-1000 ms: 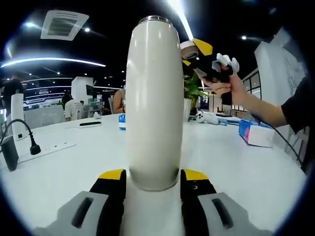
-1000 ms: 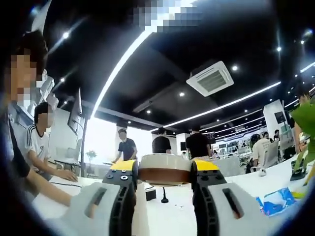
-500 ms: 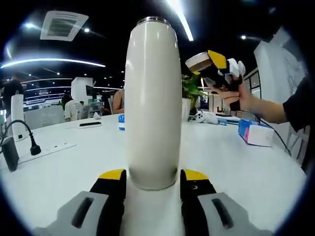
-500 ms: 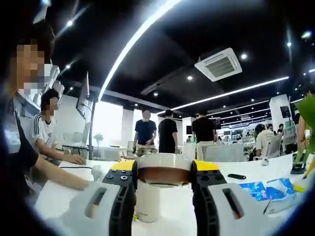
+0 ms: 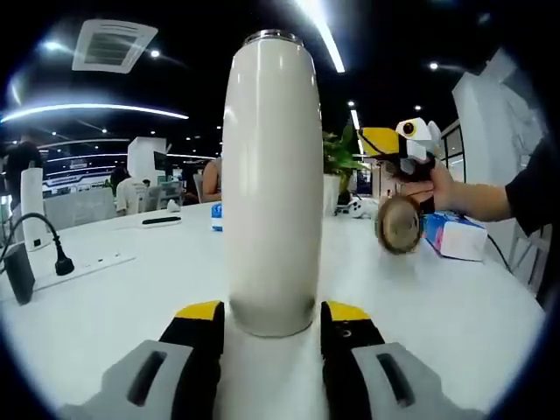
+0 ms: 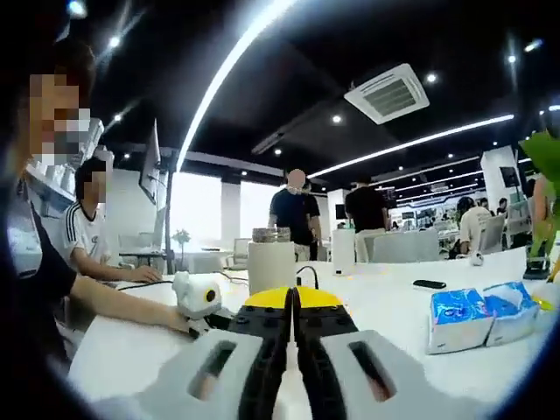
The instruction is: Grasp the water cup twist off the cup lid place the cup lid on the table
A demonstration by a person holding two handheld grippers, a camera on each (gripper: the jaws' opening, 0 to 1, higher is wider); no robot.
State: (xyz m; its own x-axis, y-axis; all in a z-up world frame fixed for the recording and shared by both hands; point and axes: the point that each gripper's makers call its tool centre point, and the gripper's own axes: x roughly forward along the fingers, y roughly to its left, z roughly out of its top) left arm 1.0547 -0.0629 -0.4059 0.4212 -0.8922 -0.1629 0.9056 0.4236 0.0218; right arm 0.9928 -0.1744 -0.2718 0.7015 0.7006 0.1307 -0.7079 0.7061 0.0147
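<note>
Water cup point(image 5: 272, 175): tall, cream, lidless.

Tall cream-white water cup point(image 5: 272, 184) upright, open-topped, near centre on the table, round brown-edged cup lid point(image 5: 399, 224) on edge, farther right

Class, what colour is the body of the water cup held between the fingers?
Cream white, seen best in the left gripper view, where the water cup stands upright.

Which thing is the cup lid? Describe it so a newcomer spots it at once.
On the white table, look right of the tall cream cup, just under the right gripper. The lid is the round brown disc standing on edge there, beside the tissue pack, which is blue and boxy.
</note>
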